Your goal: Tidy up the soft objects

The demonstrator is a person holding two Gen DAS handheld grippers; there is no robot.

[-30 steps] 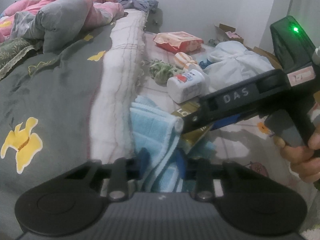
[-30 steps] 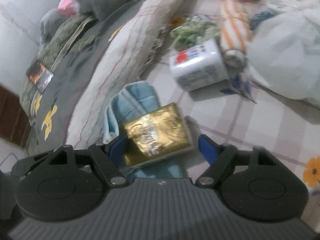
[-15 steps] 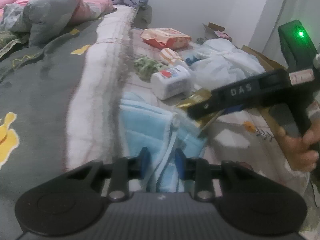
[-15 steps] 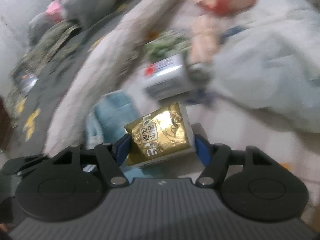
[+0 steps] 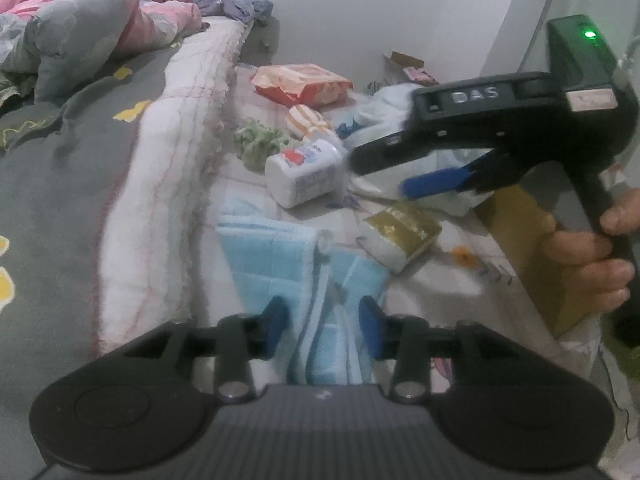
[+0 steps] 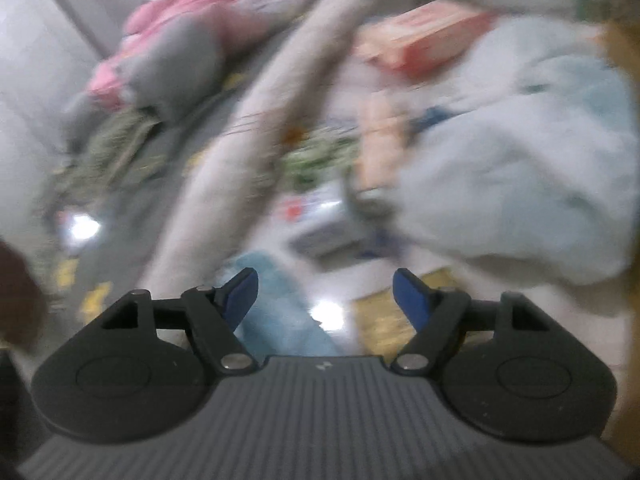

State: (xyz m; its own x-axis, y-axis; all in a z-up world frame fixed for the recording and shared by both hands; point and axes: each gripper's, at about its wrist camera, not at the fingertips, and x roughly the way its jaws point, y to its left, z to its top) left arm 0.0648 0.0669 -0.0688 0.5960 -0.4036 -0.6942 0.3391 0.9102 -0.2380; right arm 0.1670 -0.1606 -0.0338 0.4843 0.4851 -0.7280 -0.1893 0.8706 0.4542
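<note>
A light blue towel point(image 5: 296, 256) lies on the checked sheet beside the bed. My left gripper point(image 5: 322, 322) is open, its blue fingers on either side of a fold of the towel. A gold tissue pack point(image 5: 400, 236) lies on the sheet just right of the towel. My right gripper point(image 6: 324, 292) is open and empty, lifted above the pack; it also shows in the left wrist view point(image 5: 404, 164). The right wrist view is blurred; the towel point(image 6: 276, 304) and gold pack point(image 6: 384, 320) show beneath it.
A white tissue roll pack point(image 5: 304, 172), a green scrunchie-like cloth point(image 5: 260, 144), an orange striped roll point(image 5: 308, 120), an orange wipes pack point(image 5: 300, 84) and a white bundle point(image 5: 384, 108) lie on the sheet. The bed with grey quilt point(image 5: 68, 160) is left. A cardboard box point(image 5: 520, 240) stands right.
My right gripper opened, let go of the gold tissue pack beside the towel, and rose away. My left gripper's fingers spread apart around the towel.
</note>
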